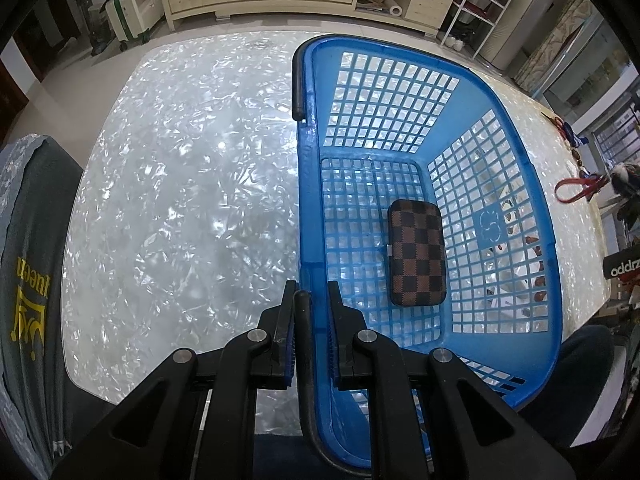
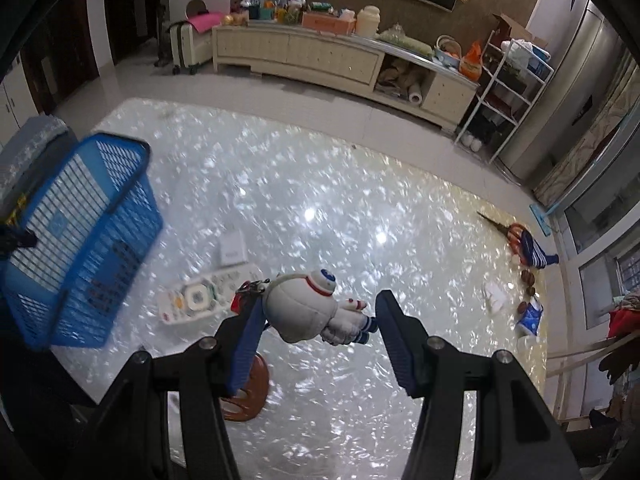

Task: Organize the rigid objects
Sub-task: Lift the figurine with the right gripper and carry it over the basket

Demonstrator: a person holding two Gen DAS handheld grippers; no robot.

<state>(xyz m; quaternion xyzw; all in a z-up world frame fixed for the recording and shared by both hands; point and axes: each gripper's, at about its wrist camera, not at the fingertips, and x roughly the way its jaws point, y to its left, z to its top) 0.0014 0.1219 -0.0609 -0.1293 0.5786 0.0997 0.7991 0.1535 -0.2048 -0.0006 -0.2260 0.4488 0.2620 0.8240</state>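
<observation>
A blue plastic basket (image 1: 500, 128) stands on the pearly white table (image 1: 180, 200); a brown checkered case (image 1: 418, 254) lies flat on its floor. My left gripper (image 1: 311, 292) is shut on the basket's black handle (image 1: 303, 320) at the near rim. In the right wrist view the basket (image 2: 80, 220) is at the left, blurred. My right gripper (image 2: 320, 308) holds a white astronaut toy (image 2: 304, 312) sideways above the table, its head against the left pad and its feet at the right pad. A clip hangs off the toy's head.
Under the toy lie a white remote control (image 2: 204, 298) and a small white box (image 2: 232, 250). A brown object (image 2: 248, 392) sits by the left finger. Scissors (image 2: 516, 232), a blue striped item (image 2: 534, 254) and a tissue pack (image 2: 530, 318) line the table's right edge.
</observation>
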